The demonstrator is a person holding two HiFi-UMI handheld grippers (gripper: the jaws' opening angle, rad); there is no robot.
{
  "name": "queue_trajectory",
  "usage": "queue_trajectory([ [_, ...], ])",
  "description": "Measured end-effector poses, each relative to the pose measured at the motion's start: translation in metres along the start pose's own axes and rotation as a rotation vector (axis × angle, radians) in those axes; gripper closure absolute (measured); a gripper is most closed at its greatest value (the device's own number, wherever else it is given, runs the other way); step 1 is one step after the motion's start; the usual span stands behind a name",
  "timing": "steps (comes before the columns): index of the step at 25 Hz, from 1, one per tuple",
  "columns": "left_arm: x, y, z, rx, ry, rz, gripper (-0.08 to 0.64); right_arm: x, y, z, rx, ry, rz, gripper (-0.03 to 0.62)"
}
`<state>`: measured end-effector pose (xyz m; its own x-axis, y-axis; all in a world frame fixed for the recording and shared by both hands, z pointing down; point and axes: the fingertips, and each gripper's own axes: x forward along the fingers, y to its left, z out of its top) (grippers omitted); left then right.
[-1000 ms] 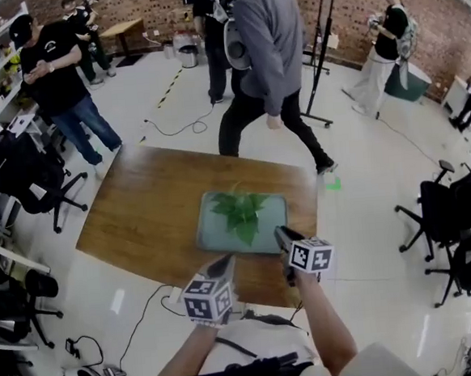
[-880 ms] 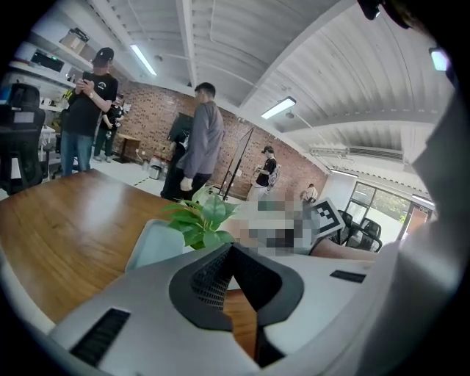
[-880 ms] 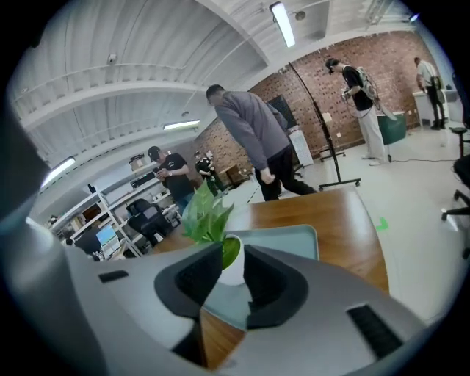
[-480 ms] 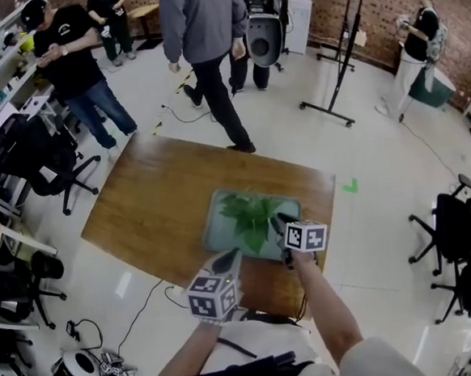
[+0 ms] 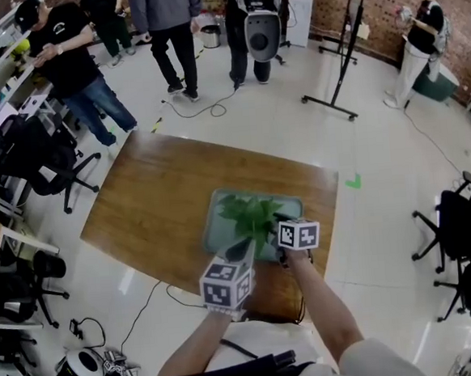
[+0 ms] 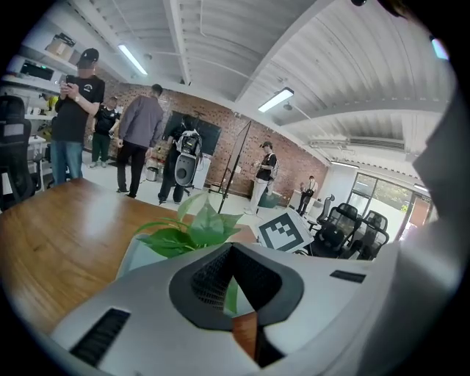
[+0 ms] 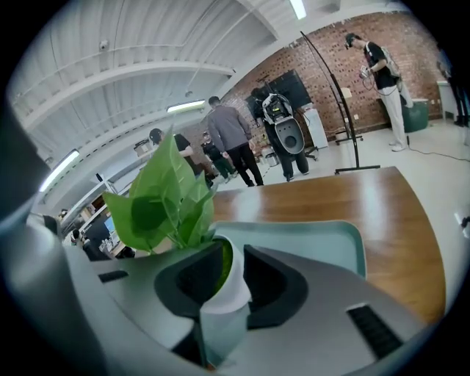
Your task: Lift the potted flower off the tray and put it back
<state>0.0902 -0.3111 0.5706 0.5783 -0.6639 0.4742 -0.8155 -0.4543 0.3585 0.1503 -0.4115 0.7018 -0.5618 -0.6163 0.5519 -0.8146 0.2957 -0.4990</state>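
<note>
- On the green tray [image 5: 212, 225], at the right half of the wooden table [image 5: 155, 197], the potted flower [image 5: 250, 214] stands upright; I judge the lift has not begun.
- My right gripper [image 7: 220, 275] straddles the white wall of the pot [image 7: 229, 294]. Its jaws have just been opening and stand apart, not yet pinching.
- My left gripper [image 6: 231, 253] has its tips together on nothing, with leaves just beyond them.
- Still to do: close on the pot, raise it clear, and set it back on the tray.
- A second ago both grippers hung short of the tray, over the table's near edge. Now the right one is at the pot and the left one is at the tray's near side.
- The person in grey who was crossing behind the table now stands farther off.
</note>
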Motion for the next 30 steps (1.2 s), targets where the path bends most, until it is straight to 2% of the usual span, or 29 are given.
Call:
queue_trajectory([
  [5, 0.004, 0.000, -0.006, -0.002, 0.017, -0.001, 0.565, 0.013, -0.003, -0.006, -0.010, 0.025, -0.007, 0.479],
  [8, 0.000, 0.004, -0.010, -0.012, 0.018, 0.007, 0.565, 0.014, -0.004, -0.005, -0.009, 0.022, -0.012, 0.514],
  [11, -0.008, 0.012, -0.014, -0.029, 0.017, 0.022, 0.565, 0.014, -0.005, 0.000, -0.018, 0.005, -0.035, 0.537],
  [17, -0.037, 0.036, -0.024, -0.073, 0.011, 0.062, 0.565, 0.012, 0.009, 0.007, -0.054, -0.014, -0.068, 0.541],
  [24, -0.084, 0.053, -0.022, -0.090, -0.039, 0.100, 0.565, -0.010, 0.060, 0.019, -0.078, -0.070, -0.034, 0.545],
  [30, -0.137, 0.066, -0.029, -0.113, -0.083, 0.133, 0.565, -0.031, 0.114, -0.011, -0.099, -0.064, -0.004, 0.545],
])
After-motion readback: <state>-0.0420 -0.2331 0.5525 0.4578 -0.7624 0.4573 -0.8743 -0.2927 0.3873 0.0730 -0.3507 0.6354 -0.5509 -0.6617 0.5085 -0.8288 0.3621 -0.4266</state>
